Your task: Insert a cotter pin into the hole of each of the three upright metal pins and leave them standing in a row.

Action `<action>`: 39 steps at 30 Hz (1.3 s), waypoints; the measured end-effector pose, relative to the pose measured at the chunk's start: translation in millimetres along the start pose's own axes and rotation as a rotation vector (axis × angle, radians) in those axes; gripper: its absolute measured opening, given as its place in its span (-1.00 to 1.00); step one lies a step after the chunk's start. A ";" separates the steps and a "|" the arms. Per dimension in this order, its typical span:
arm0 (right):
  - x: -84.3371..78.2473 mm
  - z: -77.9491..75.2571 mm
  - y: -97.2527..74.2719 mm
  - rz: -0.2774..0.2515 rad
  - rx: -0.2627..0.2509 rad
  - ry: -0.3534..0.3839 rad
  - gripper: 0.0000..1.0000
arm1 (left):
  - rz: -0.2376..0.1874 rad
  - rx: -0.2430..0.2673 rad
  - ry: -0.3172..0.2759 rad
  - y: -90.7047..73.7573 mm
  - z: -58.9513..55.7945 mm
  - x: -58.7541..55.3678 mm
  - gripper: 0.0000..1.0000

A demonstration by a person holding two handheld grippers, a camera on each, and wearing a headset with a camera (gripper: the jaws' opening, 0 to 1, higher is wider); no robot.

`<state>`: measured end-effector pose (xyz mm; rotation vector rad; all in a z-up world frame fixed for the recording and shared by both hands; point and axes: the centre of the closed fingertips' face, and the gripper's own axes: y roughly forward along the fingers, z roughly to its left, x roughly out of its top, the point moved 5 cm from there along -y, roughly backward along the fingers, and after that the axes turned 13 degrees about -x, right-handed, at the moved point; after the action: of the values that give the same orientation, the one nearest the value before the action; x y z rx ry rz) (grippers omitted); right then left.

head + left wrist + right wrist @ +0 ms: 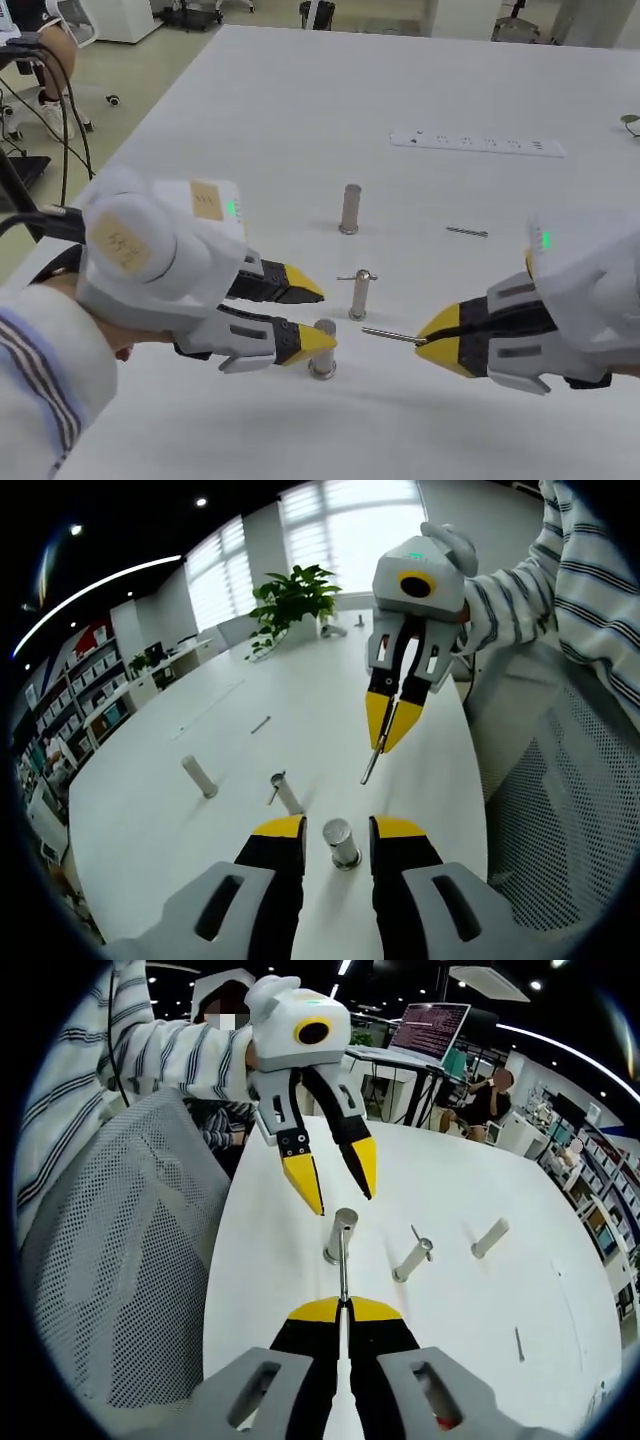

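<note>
Table: a big, smooth white table top point(250, 130) holds all the small things.
Room: a bright office with tall windows point(350, 520), a leafy green plant point(295, 595) past the far end of the table, and shelves of coloured boxes point(95, 695) on the left. A grey mesh chair back point(120, 1260) stands next to the table, and a lit laptop screen point(430, 1028) glows on another desk. The floor point(130, 90) is pale beige.
Left gripper: the left gripper with yellow tips point(320, 314) is wide apart, with one jaw on each side of the near pin. In the left gripper view there is a gap on both sides.
Right gripper: the right gripper with yellow tips point(428, 340) is squeezed tight on the thin silver cotter pin point(390, 335).
Held cotter pin: it sticks out to the left, towards the top of the near pin. Its tip is close to that pin, but it is not through the hole.
Near pin: a short shiny round metal pin point(322, 358) stands up straight, nearest the person.
Middle pin: a second upright metal pin point(360, 298) has a small cotter pin point(352, 277) through its top.
Far pin: a third upright metal pin point(350, 208) stands further back with its top bare.
Row: the three pins stand apart in a line from near to far.
Spare pin: one loose cotter pin point(467, 232) lies flat on the right.
Power strip: a long white power strip point(478, 143) lies far off on the right.
</note>
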<state>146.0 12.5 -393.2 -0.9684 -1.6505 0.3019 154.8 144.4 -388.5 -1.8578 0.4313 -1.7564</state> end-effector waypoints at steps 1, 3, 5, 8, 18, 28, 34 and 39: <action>0.1 -0.2 2.3 0.003 0.000 -0.001 -1.00 | 0.004 0.001 0.000 0.7 0.4 -1.1 -0.54; 0.2 -1.0 5.9 0.009 0.001 0.000 -1.00 | 0.009 0.001 -0.008 1.8 1.6 -3.0 -0.54; -0.1 -1.8 9.0 0.012 0.002 -0.001 -1.00 | 0.013 0.005 -0.007 2.4 2.8 -4.0 -0.55; -0.7 -2.9 14.8 0.020 0.006 -0.010 -1.00 | 0.022 0.001 -0.012 3.9 4.9 -6.4 -0.57; -1.4 -3.6 26.8 0.046 0.031 -0.055 -1.00 | 0.028 -0.023 -0.026 9.3 6.2 -11.7 -0.65; 1.9 -3.7 29.7 0.040 0.039 -0.070 -1.00 | 0.021 -0.044 -0.048 12.3 5.9 -14.0 -0.80; 3.8 -2.7 32.4 0.035 0.042 -0.061 -1.00 | 0.015 -0.050 -0.079 12.9 6.4 -13.9 -0.81; 9.1 -0.8 39.4 0.026 0.049 -0.063 -1.00 | 0.002 -0.047 -0.107 13.5 5.8 -14.0 -0.81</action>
<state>163.7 43.6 -412.2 -0.9527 -1.6809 0.3926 160.9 142.6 -407.7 -1.9728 0.4361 -1.6491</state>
